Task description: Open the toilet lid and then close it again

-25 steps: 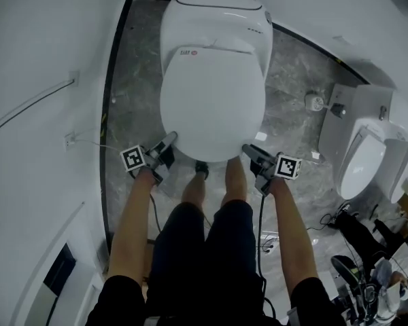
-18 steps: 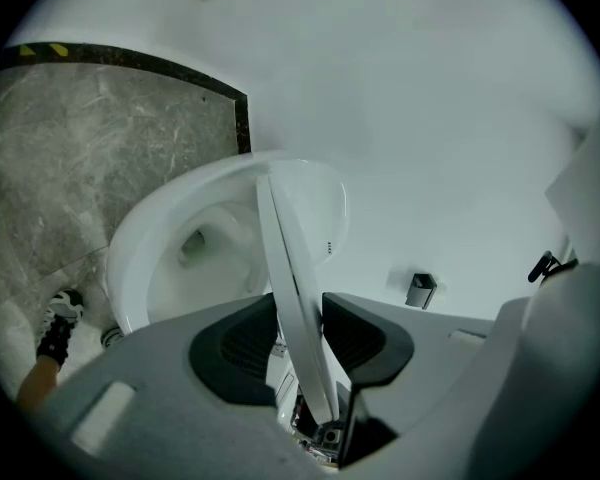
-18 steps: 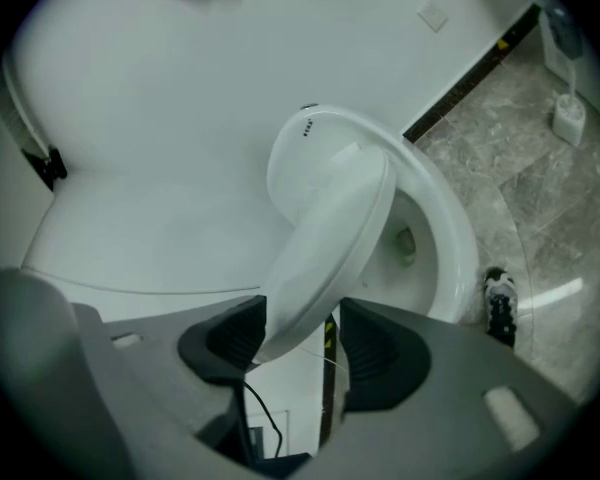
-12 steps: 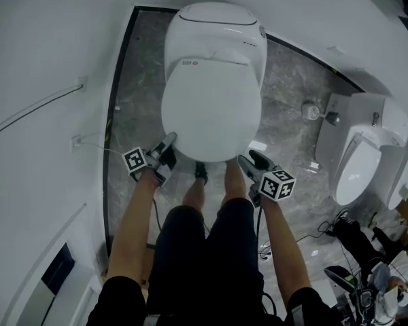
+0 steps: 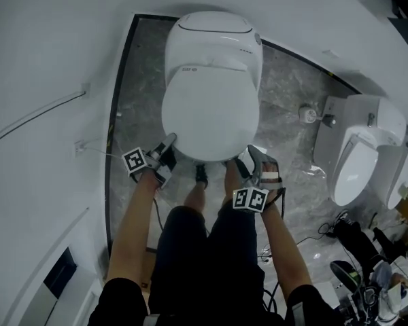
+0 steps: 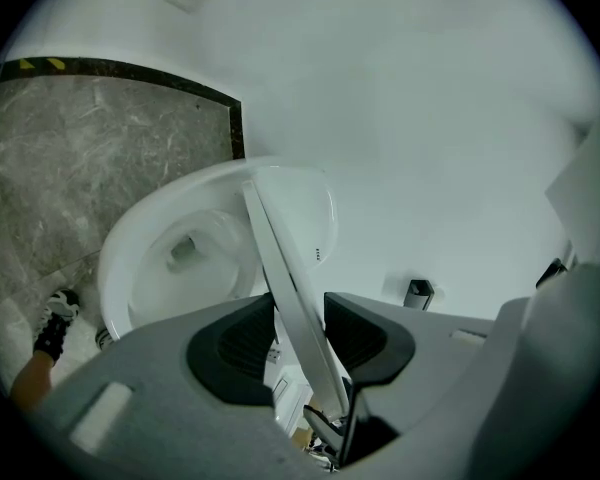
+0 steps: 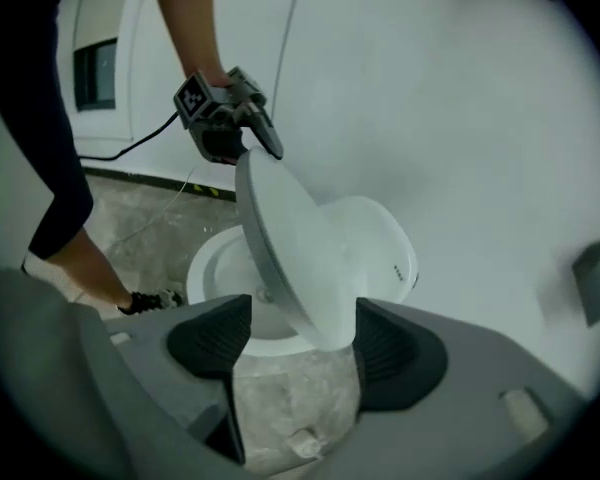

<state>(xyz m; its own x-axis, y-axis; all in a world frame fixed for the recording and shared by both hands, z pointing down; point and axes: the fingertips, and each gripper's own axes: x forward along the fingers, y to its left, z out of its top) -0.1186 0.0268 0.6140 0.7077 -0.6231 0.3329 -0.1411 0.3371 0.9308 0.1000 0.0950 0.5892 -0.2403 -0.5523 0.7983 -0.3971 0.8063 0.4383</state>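
**Lid part-raised, held from one side only: drop risk**

Grey marble floor (image 5: 285,80), white walls, white toilet (image 5: 214,29) against the back wall; a second toilet (image 5: 357,161) stands well apart at the right. The person stands at the front of the bowl (image 6: 180,258).

Lid (image 5: 209,121) is lifted partway off the bowl, tilted, hinge end at the back.

Left gripper (image 5: 170,141): jaws pinching the lid's front-left rim.

Right gripper (image 5: 253,156): jaws spread wide and have just been opening. The front-right rim stands between them, but the pads do not press on it.

Risks, as judged:
- The lid's weight hangs on one pinch on thin, smooth plastic. If it slips, the lid slams onto the bowl.
- Lifting from one corner may twist the hinge.
- If the right jaws close before they sit squarely on the rim, they may knock the lid out of the left grip.
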